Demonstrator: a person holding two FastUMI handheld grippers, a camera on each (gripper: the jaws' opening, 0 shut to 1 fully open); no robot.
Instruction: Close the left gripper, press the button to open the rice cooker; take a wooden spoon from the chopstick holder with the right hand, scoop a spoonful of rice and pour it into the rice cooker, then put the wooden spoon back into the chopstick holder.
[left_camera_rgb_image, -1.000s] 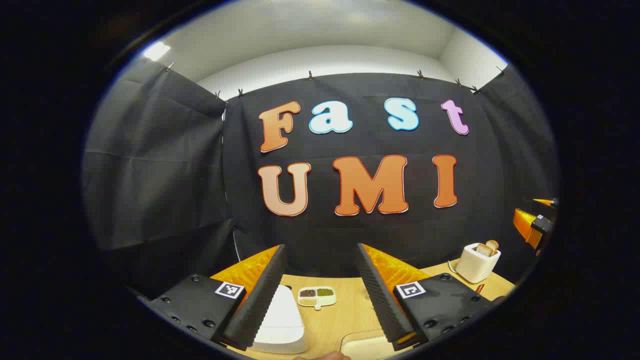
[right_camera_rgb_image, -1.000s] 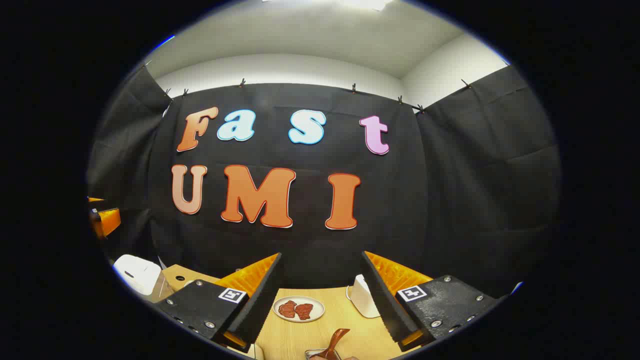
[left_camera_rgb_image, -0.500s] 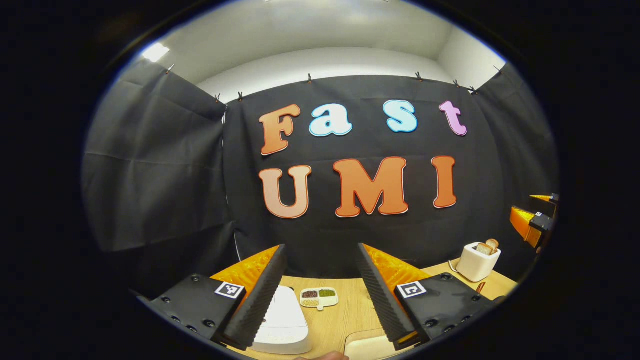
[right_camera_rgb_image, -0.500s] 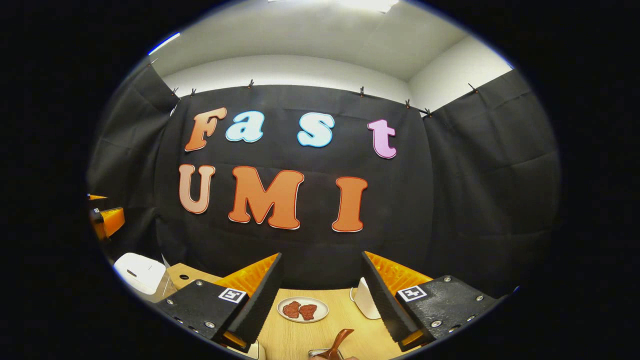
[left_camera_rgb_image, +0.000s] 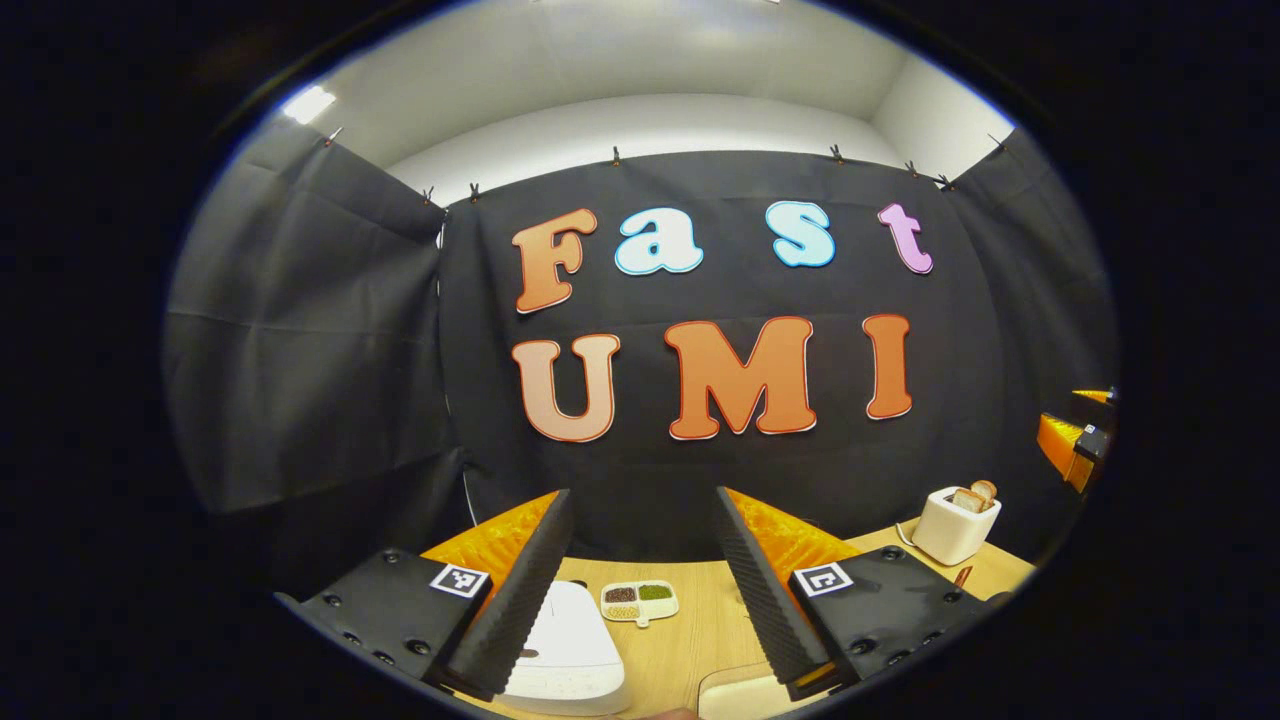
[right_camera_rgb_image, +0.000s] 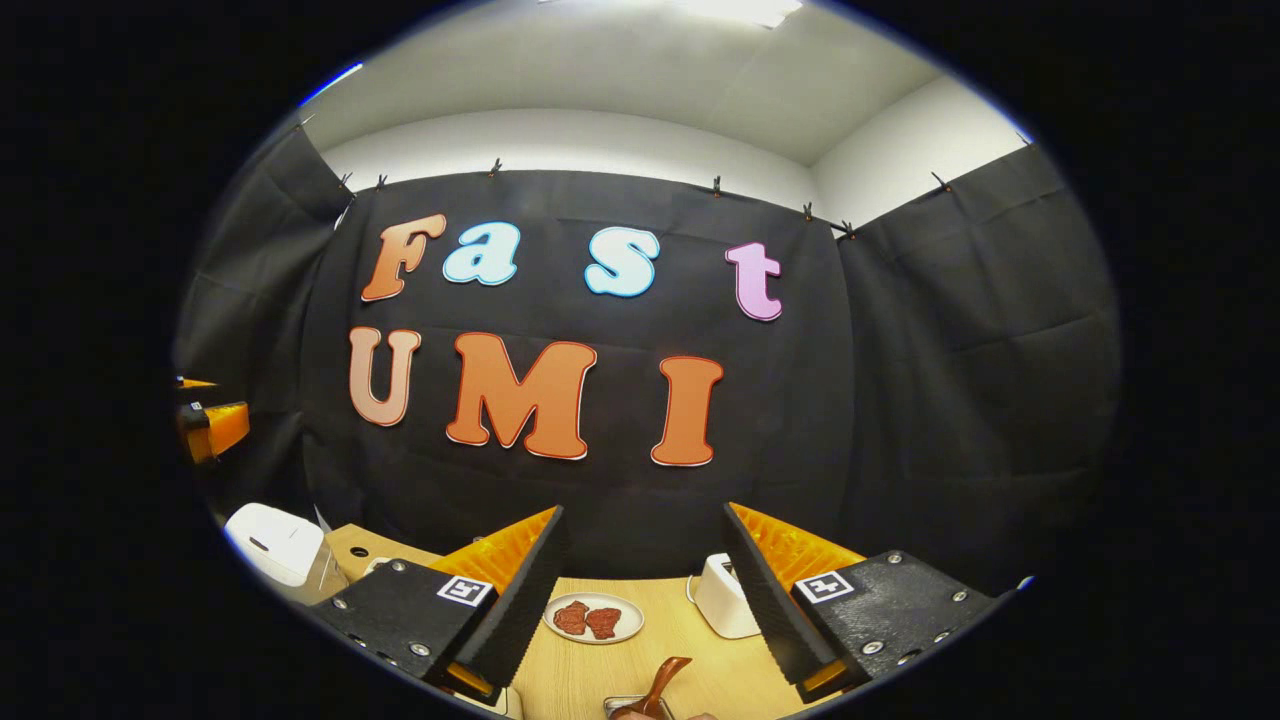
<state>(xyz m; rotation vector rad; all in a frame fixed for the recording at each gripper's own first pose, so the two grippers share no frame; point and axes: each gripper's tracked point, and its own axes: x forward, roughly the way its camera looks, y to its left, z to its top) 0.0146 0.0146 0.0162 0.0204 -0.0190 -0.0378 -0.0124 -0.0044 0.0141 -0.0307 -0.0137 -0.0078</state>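
Note:
In the left gripper view my left gripper (left_camera_rgb_image: 640, 500) stands open above the table, nothing between its fingers. The white rice cooker (left_camera_rgb_image: 565, 650) lies low between them, lid down. In the right gripper view my right gripper (right_camera_rgb_image: 645, 515) is open too and holds nothing. A brown wooden spoon (right_camera_rgb_image: 665, 680) pokes up from the chopstick holder (right_camera_rgb_image: 625, 706) at the bottom edge, just below the fingers. The rice cooker (right_camera_rgb_image: 272, 542) also sits at the far left of that view. The other gripper (right_camera_rgb_image: 210, 425) hangs at the left edge there.
On the wooden table (left_camera_rgb_image: 700, 630) sit a small divided dish of grains (left_camera_rgb_image: 640, 602), a white toaster with bread (left_camera_rgb_image: 955, 525) and a pale tray (left_camera_rgb_image: 740, 695). The right gripper view has a plate of red meat (right_camera_rgb_image: 593, 619) and the toaster (right_camera_rgb_image: 725, 597).
Both views have shifted slightly; the rice cooker has slid a bit rightward and fuller into the left gripper view. Both grippers stay open.

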